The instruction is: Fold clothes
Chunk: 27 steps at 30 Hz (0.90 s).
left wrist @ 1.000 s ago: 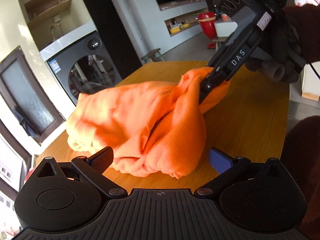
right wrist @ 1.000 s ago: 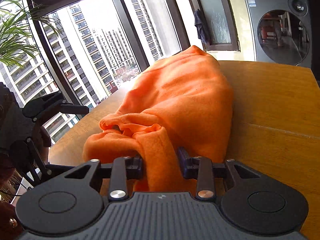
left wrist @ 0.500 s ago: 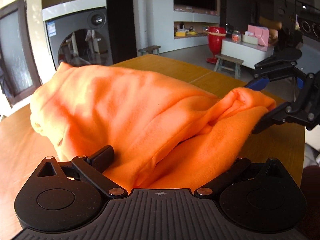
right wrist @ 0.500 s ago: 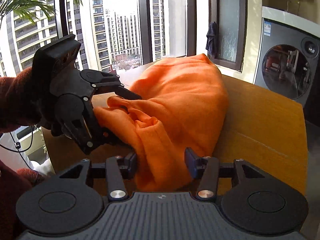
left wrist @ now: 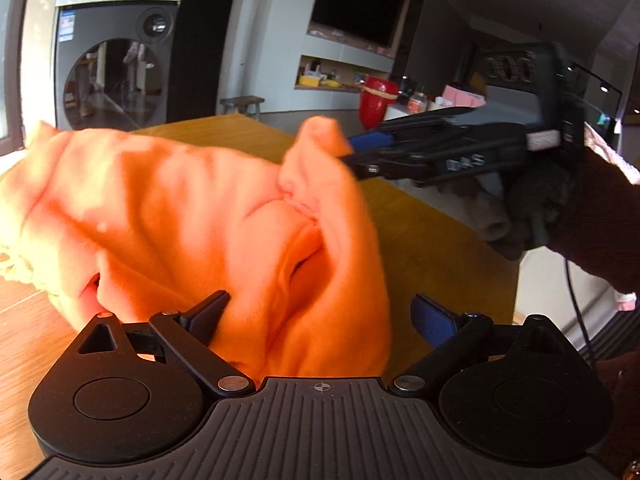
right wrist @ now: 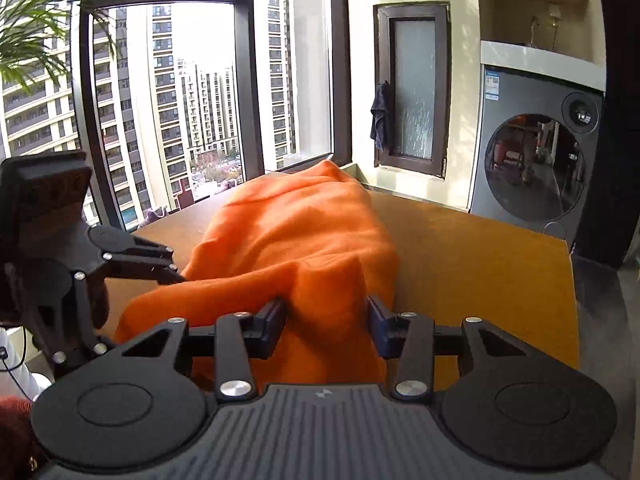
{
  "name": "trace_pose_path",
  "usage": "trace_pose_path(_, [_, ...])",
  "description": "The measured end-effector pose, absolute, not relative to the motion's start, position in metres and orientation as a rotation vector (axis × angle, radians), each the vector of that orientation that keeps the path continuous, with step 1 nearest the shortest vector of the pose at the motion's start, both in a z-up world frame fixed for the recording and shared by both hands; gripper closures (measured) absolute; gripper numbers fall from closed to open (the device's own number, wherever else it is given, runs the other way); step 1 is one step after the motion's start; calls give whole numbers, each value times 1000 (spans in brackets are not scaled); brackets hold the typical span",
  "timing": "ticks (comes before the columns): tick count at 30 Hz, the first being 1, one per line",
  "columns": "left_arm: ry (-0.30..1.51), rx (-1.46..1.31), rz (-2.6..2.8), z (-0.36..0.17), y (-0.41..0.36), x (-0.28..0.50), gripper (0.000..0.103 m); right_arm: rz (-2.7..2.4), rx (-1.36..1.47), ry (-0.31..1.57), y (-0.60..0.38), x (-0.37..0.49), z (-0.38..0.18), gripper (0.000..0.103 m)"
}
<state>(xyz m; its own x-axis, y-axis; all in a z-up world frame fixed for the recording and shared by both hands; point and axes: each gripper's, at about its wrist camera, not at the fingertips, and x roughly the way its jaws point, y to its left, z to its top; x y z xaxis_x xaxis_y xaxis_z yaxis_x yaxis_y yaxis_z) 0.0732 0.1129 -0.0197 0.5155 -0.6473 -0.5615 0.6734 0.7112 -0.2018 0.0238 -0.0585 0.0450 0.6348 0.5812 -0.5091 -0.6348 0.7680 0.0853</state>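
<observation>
On the table (right wrist: 480, 264), both tools grip orange cloth (right wrist: 304, 240).

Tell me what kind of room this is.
Most likely a high-rise apartment's living and laundry area: a washing machine by the window, apartment towers outside, and a wall-mounted television.

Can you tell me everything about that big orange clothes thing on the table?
The orange garment looks like soft, fuzzy fleece. It lies in a rumpled, bunched-up heap on the wooden table, not folded yet, with deep creases. One end is lifted into a peak between the right gripper fingers, whose jaws are closing on it. The left gripper has cloth bulging between its wide-apart fingers, touching the left one. No buttons or sleeves can be made out.
</observation>
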Motion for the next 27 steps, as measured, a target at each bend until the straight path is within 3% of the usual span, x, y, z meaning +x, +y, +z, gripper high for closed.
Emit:
trace_pose_path(10, [635,288,-613,-18,80,73,10,615,-20,636,-57,66,13,59])
trace_pose_path(13, [632,347,-591,-23,63,77,18,611,-23,619,-58,61,16,61])
trace_pose_path(15, [621,384,-555,-27,54,78,32,612,-20,604,-59,53,19,67])
trace_pose_path(17, [656,255,-555,-22,65,89,38,613,-26,585,-58,54,25,71])
trace_pose_path(20, [731,-55,-561,-16,104,114,54,615,-29,546,-55,58,34,71])
trace_pose_path(23, [772,-296,-540,-22,137,132,56,605,3,517,-56,61,43,71])
trace_pose_path(25, [785,-421,-520,-28,154,141,57,589,43,507,-60,58,47,64])
trace_pose_path(27, [811,-581,-519,-36,171,148,57,584,86,511,-65,50,45,42])
